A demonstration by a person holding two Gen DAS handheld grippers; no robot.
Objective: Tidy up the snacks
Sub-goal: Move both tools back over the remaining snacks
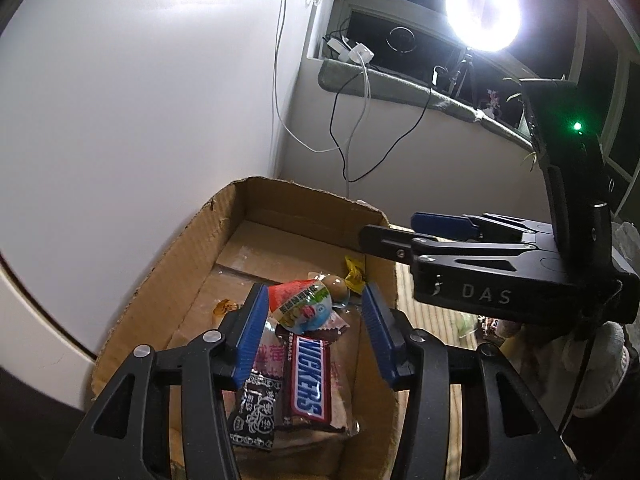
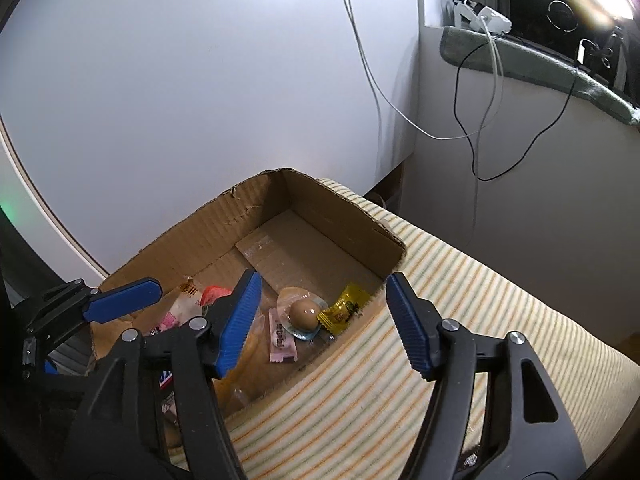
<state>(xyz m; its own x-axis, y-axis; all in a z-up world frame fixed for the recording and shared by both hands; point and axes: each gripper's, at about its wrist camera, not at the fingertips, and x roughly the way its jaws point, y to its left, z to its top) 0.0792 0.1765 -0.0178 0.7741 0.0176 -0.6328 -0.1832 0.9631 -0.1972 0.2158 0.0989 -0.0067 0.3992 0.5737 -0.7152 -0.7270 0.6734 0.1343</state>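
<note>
An open cardboard box [image 1: 188, 256] [image 2: 224, 224] holds several snacks. In the left wrist view I see a Snickers bar [image 1: 310, 376], a black wrapped snack [image 1: 254, 416], a round red and green packet [image 1: 304, 306], a packed brown egg [image 1: 335, 285] and a yellow candy [image 1: 354, 272]. My left gripper [image 1: 314, 332] is open above the snacks, holding nothing. My right gripper [image 2: 320, 320] [image 1: 392, 232] is open and empty over the box's right wall, above the egg [image 2: 302, 313], the yellow candy [image 2: 343, 309] and a pink packet [image 2: 281, 340].
The box stands on a striped cloth [image 2: 400, 360] beside a white wall [image 2: 200, 80]. Cables [image 2: 480, 128] hang from a windowsill [image 2: 520, 60] at the back right. A bright ring lamp [image 1: 482, 10] stands by the window. More snacks [image 1: 492, 326] lie to the right, half hidden.
</note>
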